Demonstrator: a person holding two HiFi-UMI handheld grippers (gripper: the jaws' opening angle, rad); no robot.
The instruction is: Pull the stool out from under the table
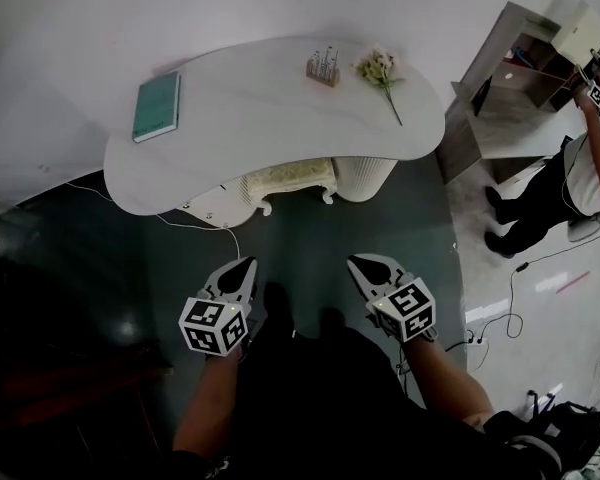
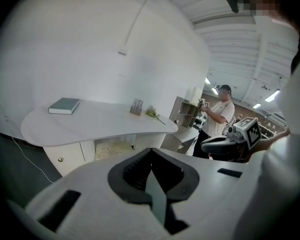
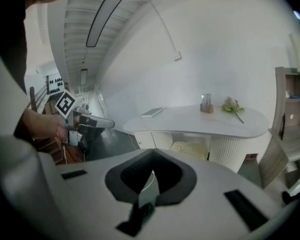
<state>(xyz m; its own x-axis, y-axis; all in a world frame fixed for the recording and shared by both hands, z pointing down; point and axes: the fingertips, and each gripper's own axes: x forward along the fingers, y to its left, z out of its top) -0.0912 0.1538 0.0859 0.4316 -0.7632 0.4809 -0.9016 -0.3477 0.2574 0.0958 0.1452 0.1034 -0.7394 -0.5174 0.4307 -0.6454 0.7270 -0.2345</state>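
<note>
Stool [image 1: 290, 178] | upright under table [image 1: 270, 118] | long axis left-right, head view

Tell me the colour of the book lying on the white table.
The book is teal green, with a plain cover. It shows best in the head view.

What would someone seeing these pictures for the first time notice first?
First, the curved white table at the top of the head view, carrying a green book at its left end and a flower sprig toward its right. A cream stool sits tucked under its middle. In the foreground the left gripper and right gripper, both shut and empty, point toward it.
</note>
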